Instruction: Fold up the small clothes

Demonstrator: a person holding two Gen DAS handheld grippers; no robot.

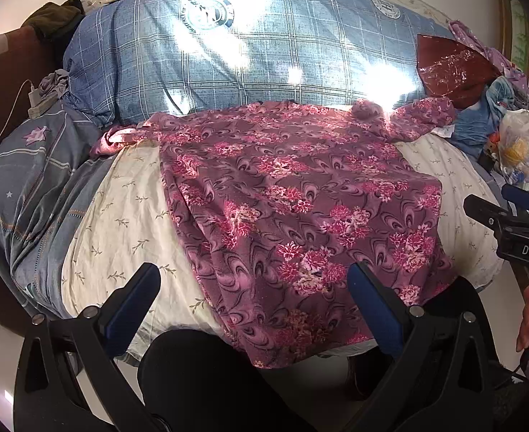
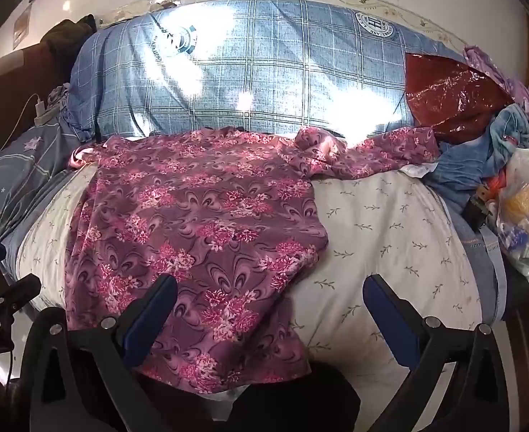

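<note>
Floral blouse spread on the bed, both grippers released.

The purple floral blouse [image 1: 286, 194] lies flat on the cream sheet [image 2: 390, 237]; left gripper [image 1: 253, 288] and right gripper [image 2: 270, 300] hover spread wide, empty, at its near hem.

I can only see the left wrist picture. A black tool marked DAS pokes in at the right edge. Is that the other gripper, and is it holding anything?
Observer: Yes, that is the right gripper. Its own camera shows its jaws wide open, with nothing between them.
Operator: So what is underneath it?
Observer: Its blue-padded left finger is in front of the lower corner of the purple floral shirt. The right finger is in front of the bare cream leaf-print sheet.
</note>
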